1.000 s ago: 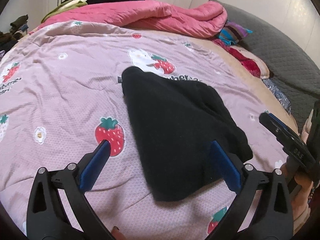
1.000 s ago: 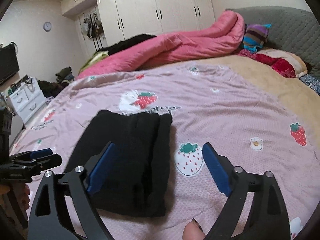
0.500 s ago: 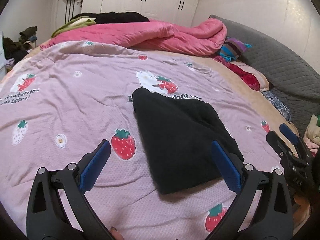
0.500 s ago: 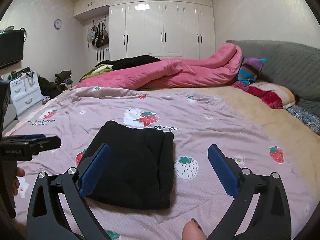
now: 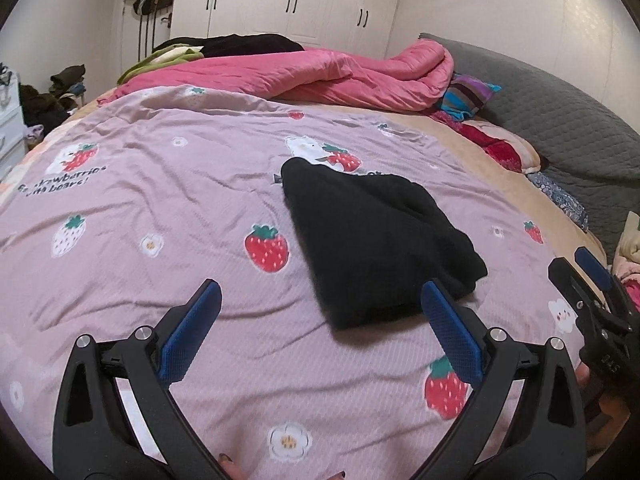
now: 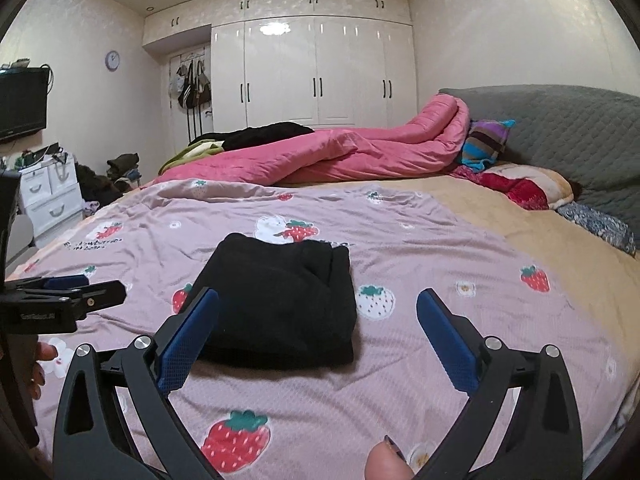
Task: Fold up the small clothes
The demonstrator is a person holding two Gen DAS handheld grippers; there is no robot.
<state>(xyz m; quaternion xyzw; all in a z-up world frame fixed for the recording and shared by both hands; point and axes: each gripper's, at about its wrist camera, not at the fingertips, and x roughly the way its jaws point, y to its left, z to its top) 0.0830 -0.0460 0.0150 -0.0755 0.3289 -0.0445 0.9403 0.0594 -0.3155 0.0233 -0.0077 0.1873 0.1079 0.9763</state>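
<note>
Bedroom scene: a wide bed covered by a mauve cotton sheet printed with strawberries, daisies and white bears (image 5: 168, 208). Printed text on the sheet reads "strawberries with bears!" at the left of my left wrist view; a second line of lettering is half hidden under the garment and I cannot read it. White glossy wardrobe doors with black handles (image 6: 320, 76) fill the far wall, with a round wall clock (image 6: 112, 60) on the wall to their left, its dial too small to read. A rumpled pink quilt (image 5: 304, 76) lies across the far side of the bed, against a grey quilted headboard (image 6: 568, 128).

The folded black fleece garment (image 5: 372, 240) rests flat on the sheet near the bed's middle, touched by neither tool.

My left gripper (image 5: 320, 320) stands wide open over the sheet with nothing between its blue pads; the garment's near edge lies just beyond its right finger. My right gripper (image 6: 318, 328) is likewise spread fully, empty, the garment just ahead of its left finger (image 6: 188, 340).

A small white label on the left gripper's side, seen from the right wrist, is too blurred to read. Fingertips are cut off at both frames' lower edges.
</note>
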